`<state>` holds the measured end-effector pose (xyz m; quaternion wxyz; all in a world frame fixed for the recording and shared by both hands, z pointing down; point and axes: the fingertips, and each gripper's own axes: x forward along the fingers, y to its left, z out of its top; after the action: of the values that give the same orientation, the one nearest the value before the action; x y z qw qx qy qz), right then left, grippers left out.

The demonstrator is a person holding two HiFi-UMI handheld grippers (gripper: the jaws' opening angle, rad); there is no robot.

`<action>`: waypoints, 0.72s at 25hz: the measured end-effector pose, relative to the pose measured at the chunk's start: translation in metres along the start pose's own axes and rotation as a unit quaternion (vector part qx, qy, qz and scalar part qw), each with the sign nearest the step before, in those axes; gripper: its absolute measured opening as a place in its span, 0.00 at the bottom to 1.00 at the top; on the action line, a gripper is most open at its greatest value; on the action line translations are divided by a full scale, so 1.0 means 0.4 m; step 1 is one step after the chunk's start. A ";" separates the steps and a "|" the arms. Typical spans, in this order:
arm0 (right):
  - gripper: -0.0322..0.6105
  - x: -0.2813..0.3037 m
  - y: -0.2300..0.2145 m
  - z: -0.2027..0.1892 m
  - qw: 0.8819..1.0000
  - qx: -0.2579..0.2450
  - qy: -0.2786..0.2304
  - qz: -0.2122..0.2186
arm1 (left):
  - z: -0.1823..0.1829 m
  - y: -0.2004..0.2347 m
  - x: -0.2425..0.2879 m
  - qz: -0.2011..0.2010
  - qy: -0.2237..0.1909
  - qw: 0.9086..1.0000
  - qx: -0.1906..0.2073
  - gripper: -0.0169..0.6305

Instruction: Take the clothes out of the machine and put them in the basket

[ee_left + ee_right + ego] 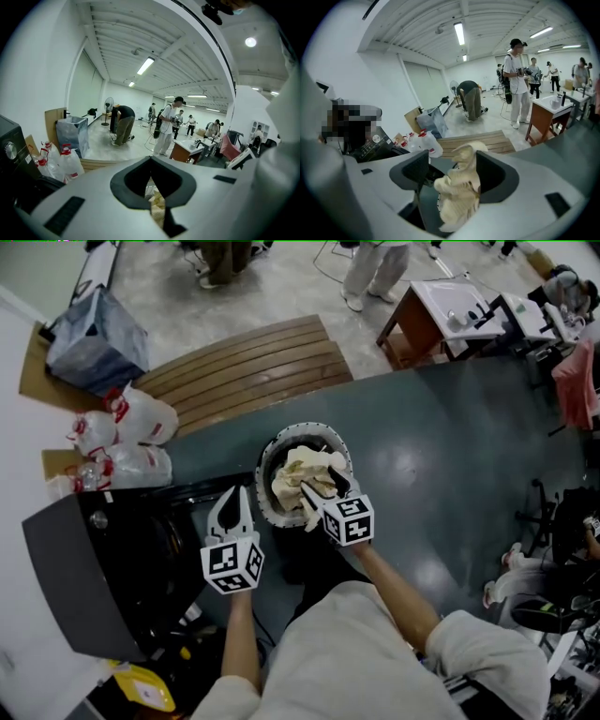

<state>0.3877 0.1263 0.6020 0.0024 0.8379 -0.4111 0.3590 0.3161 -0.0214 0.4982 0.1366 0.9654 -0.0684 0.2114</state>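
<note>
One cream garment (300, 471) loose between wide-spread jaws of right gripper (317, 487), low over basket (266, 457), likely for release there; left gripper (232, 497) pinched together, empty, beside rim.

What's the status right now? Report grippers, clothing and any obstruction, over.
Left gripper shut, beside basket. Right gripper open over basket, cream cloth between its jaws. No obstruction seen.

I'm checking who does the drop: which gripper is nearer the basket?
Right. The right gripper hangs over the basket, cream cloth between its jaws; the left gripper is just outside its rim, toward the machine.
</note>
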 end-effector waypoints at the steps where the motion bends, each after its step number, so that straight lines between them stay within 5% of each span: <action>1: 0.54 -0.001 -0.002 0.001 1.000 -0.007 -0.003 -0.005 | -0.002 0.005 -0.004 0.002 0.000 1.000 -0.001 0.05; 5: 0.52 -0.019 -0.011 0.014 0.999 -0.029 -0.014 -0.014 | -0.007 0.006 -0.013 0.006 -0.001 1.000 -0.006 0.05; 15: 0.12 -0.046 0.030 0.026 0.997 -0.073 -0.019 -0.008 | -0.012 0.012 -0.046 0.011 -0.011 1.000 -0.014 0.05; 18: 0.09 -0.045 0.069 0.032 0.994 -0.107 -0.019 0.004 | -0.001 0.028 -0.065 0.014 -0.022 1.000 -0.012 0.05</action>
<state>0.3690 0.1168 0.5737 0.0832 0.8377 -0.4507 0.2971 0.2904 -0.0300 0.4903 0.1439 0.9670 -0.0876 0.1913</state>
